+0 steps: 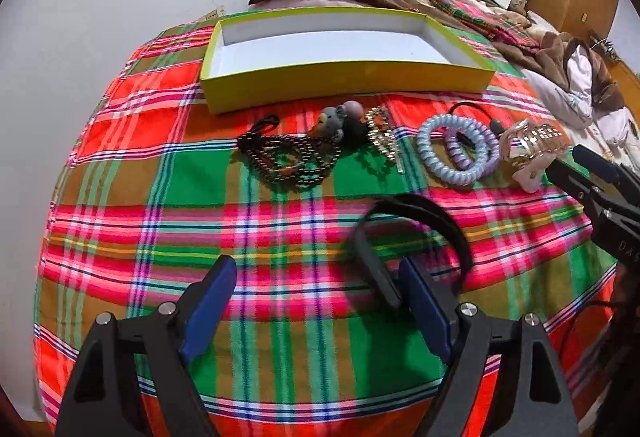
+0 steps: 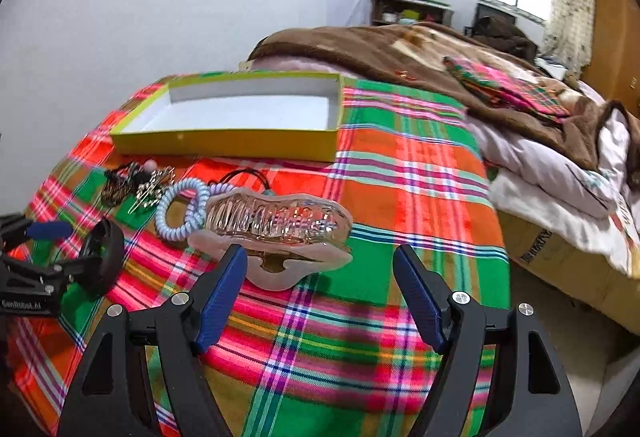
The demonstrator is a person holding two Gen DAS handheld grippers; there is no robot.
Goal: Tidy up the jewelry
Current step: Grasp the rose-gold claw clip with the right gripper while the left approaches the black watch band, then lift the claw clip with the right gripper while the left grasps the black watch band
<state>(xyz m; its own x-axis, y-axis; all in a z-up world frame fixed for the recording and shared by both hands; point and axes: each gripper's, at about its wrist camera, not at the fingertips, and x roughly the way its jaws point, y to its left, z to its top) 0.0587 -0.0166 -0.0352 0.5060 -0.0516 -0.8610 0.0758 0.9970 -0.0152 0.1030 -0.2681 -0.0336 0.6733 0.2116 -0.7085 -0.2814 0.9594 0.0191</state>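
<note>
An empty yellow box (image 1: 344,75) with a white inside lies at the far side of the plaid cloth (image 1: 200,205); it also shows in the right wrist view (image 2: 224,143). In front of it lie a dark bead necklace (image 1: 280,161), a grey charm (image 1: 336,121), a gold clip (image 1: 382,137), blue and purple coil hair ties (image 1: 456,149) and a clear pink claw clip (image 1: 532,147). My left gripper (image 1: 320,297) is open, and a black headband (image 1: 420,233) lies against its right finger. My right gripper (image 2: 320,285) is open just in front of the claw clip (image 2: 276,225).
A brown blanket (image 2: 400,57) and a folded plaid cloth (image 2: 508,85) lie on the bed beyond the box. White bedding (image 2: 560,197) hangs at the right. A shelf (image 2: 408,11) and a window stand at the far wall.
</note>
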